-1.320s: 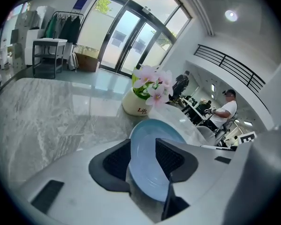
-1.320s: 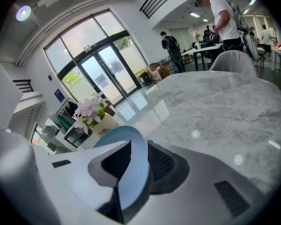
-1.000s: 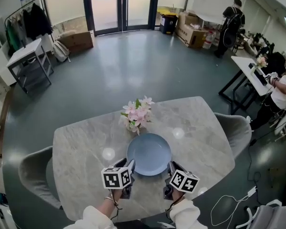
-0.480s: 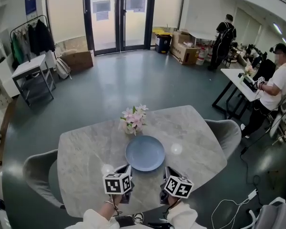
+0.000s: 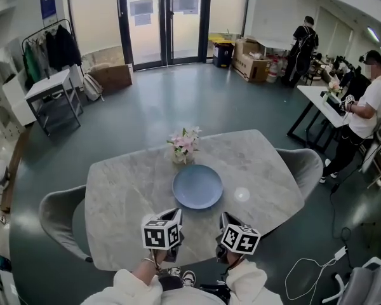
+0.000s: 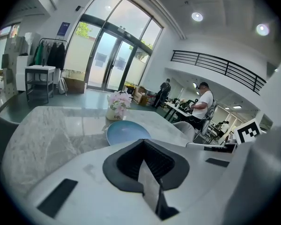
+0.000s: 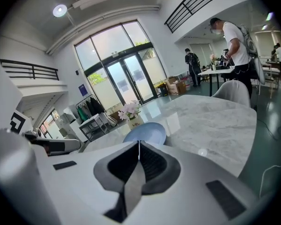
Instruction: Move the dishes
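Head view: you hold both grippers low over the near edge of a grey marble table (image 5: pixel 124 183), close to your body. L gripper (image 5: pixel 169 223) has its jaws pressed together w/ nothing between them, as the left gripper view (image 6: pixel 145 168) shows. R gripper (image 5: pixel 227 224) is likewise closed and empty, per the right gripper view (image 7: pixel 136 168). A round blue plate (image 5: pixel 197 187) lies flat near the table's centre, ahead of and between the two grippers, touching neither. Just beyond the plate stands a small vase of pink flowers (image 5: pixel 183 145). A grey chair (image 5: pixel 57 215) sits at the table's left end, another (image 5: pixel 305 164) at its right.
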